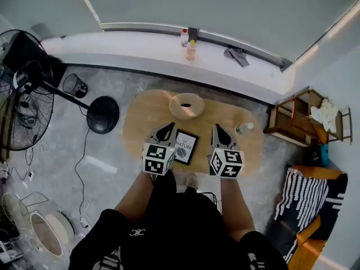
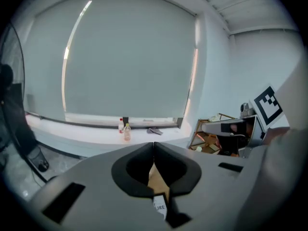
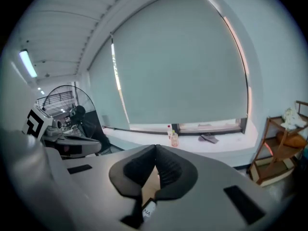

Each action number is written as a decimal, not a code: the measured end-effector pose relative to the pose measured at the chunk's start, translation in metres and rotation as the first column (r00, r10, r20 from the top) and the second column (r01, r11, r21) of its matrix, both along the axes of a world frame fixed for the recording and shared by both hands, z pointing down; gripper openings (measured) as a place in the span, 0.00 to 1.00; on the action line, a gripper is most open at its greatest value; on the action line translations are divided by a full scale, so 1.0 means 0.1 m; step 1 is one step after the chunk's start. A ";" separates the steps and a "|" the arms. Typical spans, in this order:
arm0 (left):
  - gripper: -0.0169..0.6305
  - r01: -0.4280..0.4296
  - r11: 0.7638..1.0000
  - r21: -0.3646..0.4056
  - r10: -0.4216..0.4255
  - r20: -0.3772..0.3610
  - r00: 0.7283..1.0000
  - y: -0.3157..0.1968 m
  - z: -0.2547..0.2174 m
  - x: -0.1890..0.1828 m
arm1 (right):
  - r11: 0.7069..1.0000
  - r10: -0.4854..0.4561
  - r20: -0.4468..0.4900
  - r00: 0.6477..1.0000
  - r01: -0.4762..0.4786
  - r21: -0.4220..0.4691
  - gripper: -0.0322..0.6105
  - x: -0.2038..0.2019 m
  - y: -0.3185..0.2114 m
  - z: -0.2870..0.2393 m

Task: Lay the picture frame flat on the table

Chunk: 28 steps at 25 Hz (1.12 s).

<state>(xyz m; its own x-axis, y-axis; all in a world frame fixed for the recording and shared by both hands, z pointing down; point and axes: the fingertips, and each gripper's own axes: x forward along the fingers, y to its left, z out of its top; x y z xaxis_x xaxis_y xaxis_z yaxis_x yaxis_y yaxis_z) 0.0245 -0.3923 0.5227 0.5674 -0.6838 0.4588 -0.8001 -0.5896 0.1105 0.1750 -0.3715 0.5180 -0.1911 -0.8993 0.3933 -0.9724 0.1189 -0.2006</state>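
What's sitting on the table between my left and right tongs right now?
The picture frame, on the wooden table, sits between the left tongs and the right tongs; nothing else does. The head view shows it.

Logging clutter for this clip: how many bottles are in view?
3. Two stand together on the windowsill: a red-capped bottle and a yellow-capped bottle. A clear bottle is on the table, toward its right end. More could be hidden in the shelf clutter.
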 end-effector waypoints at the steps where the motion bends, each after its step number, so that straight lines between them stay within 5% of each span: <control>1: 0.06 0.006 0.999 0.037 -0.006 0.007 1.000 0.09 -0.19 -0.01 | 1.000 -0.006 -0.020 1.000 0.007 0.029 0.07 0.03 0.09 -0.20; 9: 0.06 0.068 0.968 0.243 -0.050 -0.080 0.996 0.76 -1.64 0.01 | 0.960 0.048 -0.055 0.997 -0.031 0.280 0.07 0.24 0.83 -1.74; 14: 0.06 0.104 0.944 0.314 -0.073 -0.109 0.991 1.02 -2.14 0.03 | 0.921 0.054 -0.075 0.996 -0.021 0.389 0.07 0.27 1.10 -2.23; 18: 0.06 0.125 0.949 0.288 -0.084 -0.152 0.985 1.19 -2.26 -0.01 | 0.911 0.052 -0.056 0.997 -0.024 0.412 0.07 0.32 1.26 -2.36; 28: 0.06 0.149 0.934 0.326 -0.118 -0.115 0.986 1.42 -2.35 -0.08 | 0.915 0.059 -0.045 0.997 -0.036 0.402 0.07 0.41 1.46 -2.33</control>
<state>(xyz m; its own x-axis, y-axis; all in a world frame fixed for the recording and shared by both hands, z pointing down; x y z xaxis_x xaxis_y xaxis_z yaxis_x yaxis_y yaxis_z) 0.0166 -0.2500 0.2877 0.4892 -0.8604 0.1428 -0.8695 -0.4939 0.0033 0.2162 -0.2256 0.2848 -0.1325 -0.9912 0.0069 -0.9870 0.1313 -0.0924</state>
